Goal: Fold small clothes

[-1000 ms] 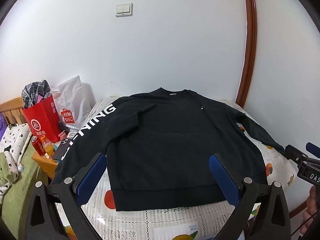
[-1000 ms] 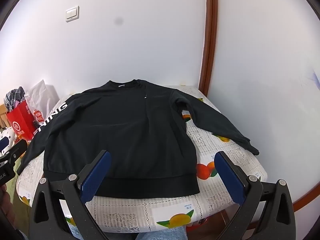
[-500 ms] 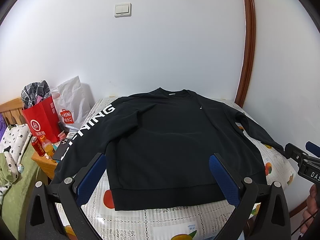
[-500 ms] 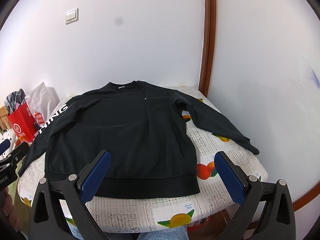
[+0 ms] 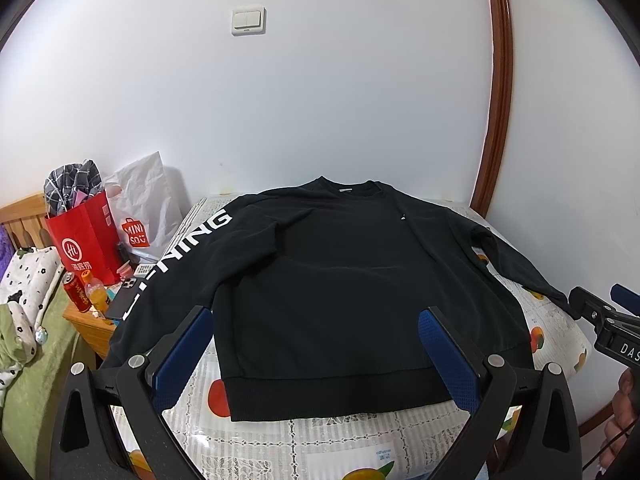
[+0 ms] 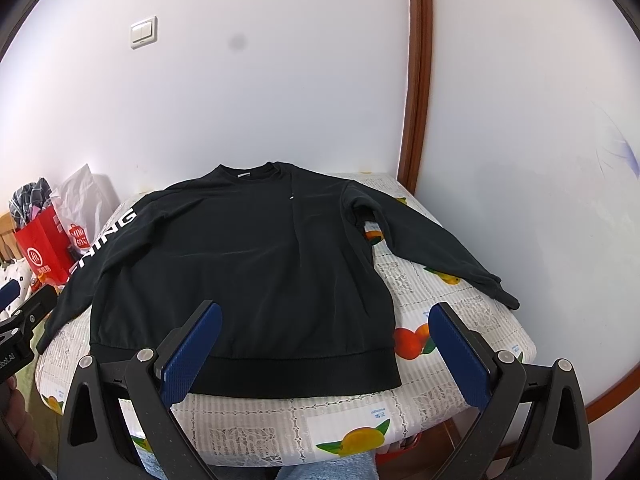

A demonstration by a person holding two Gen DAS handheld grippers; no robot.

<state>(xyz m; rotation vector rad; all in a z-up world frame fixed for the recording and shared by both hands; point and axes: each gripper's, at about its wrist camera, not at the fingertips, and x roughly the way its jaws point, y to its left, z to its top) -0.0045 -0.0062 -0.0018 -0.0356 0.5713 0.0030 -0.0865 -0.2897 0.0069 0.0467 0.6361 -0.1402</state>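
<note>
Evidently no fold has begun: the black sweatshirt [image 6: 240,264] lies flat on the fruit-print tablecloth [image 6: 448,312], both sleeves spread, hem nearest. The left gripper [image 5: 316,356] and right gripper [image 6: 326,348] hover near that hem, fingers spread wide, holding nothing. Next, each probably needs to pinch a sleeve or hem corner.

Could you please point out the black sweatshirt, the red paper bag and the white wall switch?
Black long-sleeved sweatshirt [image 5: 340,280]: left wrist view, middle of its chest.
Red paper bag [image 5: 86,240]: left wrist view, its front face.
White wall switch [image 6: 143,32]: right wrist view, its plate.
</note>
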